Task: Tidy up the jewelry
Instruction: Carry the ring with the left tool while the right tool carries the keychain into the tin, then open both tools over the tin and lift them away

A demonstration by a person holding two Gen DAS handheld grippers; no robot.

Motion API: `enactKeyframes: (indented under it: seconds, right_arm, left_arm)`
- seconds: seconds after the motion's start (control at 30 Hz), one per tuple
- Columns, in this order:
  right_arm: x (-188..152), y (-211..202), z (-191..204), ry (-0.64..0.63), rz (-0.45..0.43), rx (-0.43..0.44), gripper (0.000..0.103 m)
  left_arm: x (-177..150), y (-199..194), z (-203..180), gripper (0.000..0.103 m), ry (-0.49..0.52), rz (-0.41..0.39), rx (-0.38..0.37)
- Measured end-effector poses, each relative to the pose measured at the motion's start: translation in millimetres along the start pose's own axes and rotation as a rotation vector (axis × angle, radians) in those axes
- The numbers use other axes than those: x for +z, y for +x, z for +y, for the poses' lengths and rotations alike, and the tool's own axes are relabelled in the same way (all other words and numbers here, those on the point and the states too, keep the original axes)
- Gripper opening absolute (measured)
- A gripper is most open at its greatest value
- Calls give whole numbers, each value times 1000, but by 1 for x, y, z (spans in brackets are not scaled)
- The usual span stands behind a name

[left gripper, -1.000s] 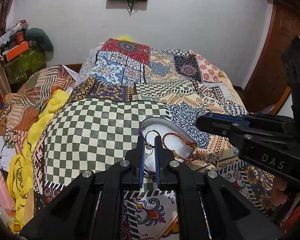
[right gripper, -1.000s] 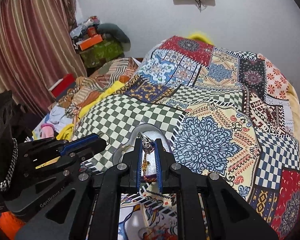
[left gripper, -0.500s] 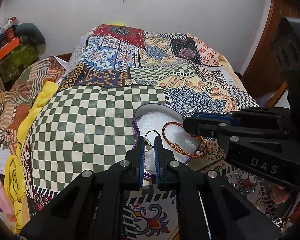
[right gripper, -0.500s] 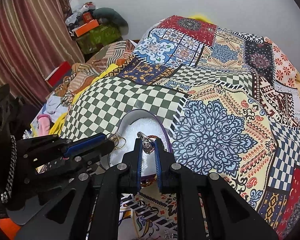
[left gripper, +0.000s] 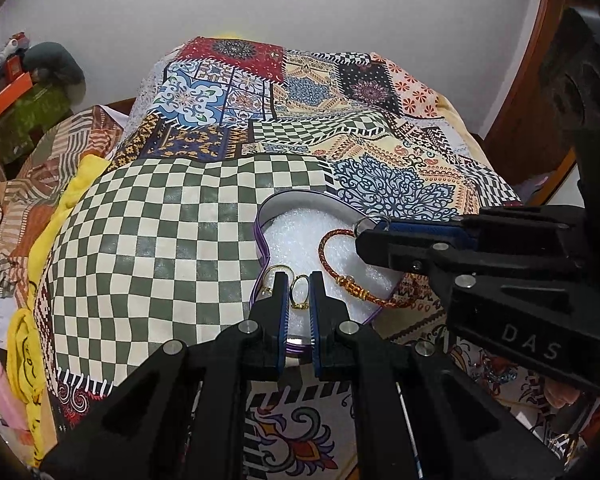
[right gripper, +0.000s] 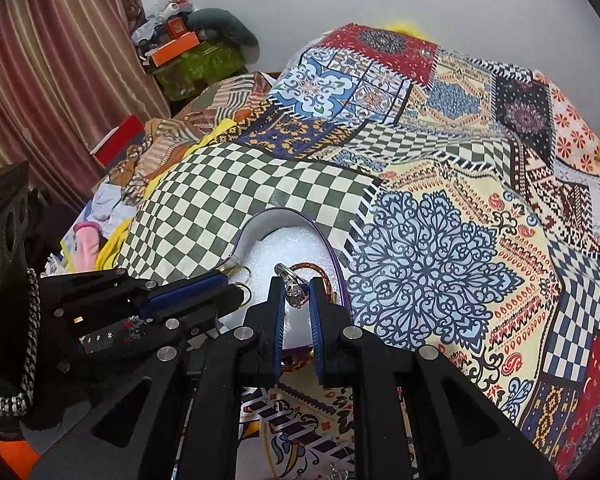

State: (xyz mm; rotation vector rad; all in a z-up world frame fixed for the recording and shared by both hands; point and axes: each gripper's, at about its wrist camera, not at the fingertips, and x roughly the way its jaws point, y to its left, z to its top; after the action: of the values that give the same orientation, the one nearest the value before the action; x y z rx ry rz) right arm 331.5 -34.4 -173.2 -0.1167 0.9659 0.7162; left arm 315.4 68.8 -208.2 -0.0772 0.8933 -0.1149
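My left gripper (left gripper: 298,294) pinches a small gold ring (left gripper: 300,295) over the heart-shaped purple-rimmed box lined with white foam (left gripper: 296,232) on the patchwork bed (left gripper: 160,240); my right gripper (right gripper: 296,294) pinches a silver skull ring (right gripper: 293,290) above the same box; a red-and-gold braided bracelet (left gripper: 342,272) already lies inside; both rings remain to be set down.
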Motion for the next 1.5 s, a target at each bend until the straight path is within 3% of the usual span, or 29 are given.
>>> enactKeyframes:
  seconds: [0.4,0.5,0.57,0.63,0.7,1.23,1.5]
  right_arm:
    - [2,-14,5,1,-6,-5,11]
    - [0,-23,9,-20,-14,-28,12]
    - [-1,-29,11,-29,-21,-44,17]
    - [-4,-37,14,-42,-35,-66,30]
    - [-8,-46,16,-54,-57,-89,37]
    - [-48,-102,21,-63,-132,-157,37]
    - [-67,-119,10,-40,-161,-208,37]
  left_arm:
    - [0,-20,8,8,-29,-16,28]
    - [0,-28,6,15,-27,-26,38]
    - [-1,-35,4,29,-24,-36,51]
    - [-3,-42,1,37,-21,-46,62]
    - [-4,-50,-2,38,-18,-55,65]
    - [-26,-97,-27,38,4,-79,54]
    - [-41,-98,-53,38,38,-59,23]
